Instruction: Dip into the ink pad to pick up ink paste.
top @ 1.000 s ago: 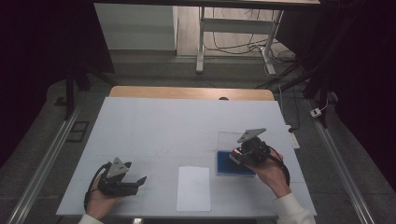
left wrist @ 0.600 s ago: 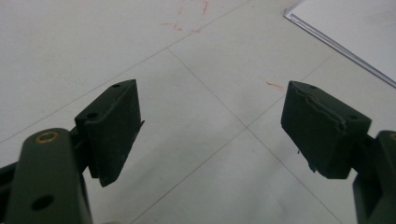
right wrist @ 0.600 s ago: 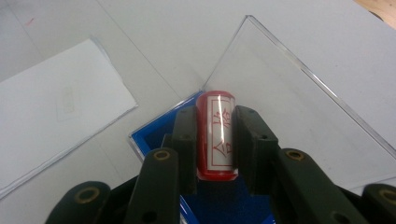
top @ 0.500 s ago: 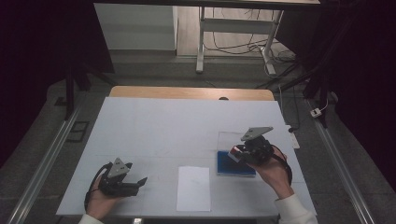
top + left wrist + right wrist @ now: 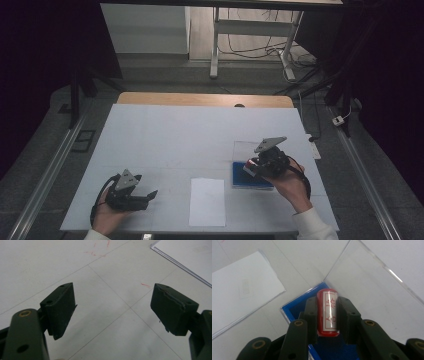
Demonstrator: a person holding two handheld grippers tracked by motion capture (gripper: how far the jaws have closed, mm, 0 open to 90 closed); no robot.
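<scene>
At the near left of the white table [image 5: 165,135], the left gripper [image 5: 144,196] rests in the person's left hand [image 5: 107,215] with its jaws spread wide and nothing between them; in the left gripper view the two black pads [image 5: 62,307] stand well apart over bare tabletop that carries thin seam lines and a few small red scribbles too faint to read. Just right of it, near the front edge at the middle, lies a white sheet of paper [image 5: 207,201], flat and apart from both grippers; a pale rectangular mark shows on it in the right gripper view, but no writing can be made out. Farther right sits a blue ink pad [image 5: 245,179] in a case whose clear lid [image 5: 372,285] lies folded open on its far side. Above the blue pad, the right gripper [image 5: 251,168], held in the right hand [image 5: 292,182], is clamped narrowly on a red cylindrical stamp [image 5: 327,312], which lies lengthwise between the jaws. The stamp bears a white label with red characters inside a red border; they look like Chinese script, not clearly legible.
</scene>
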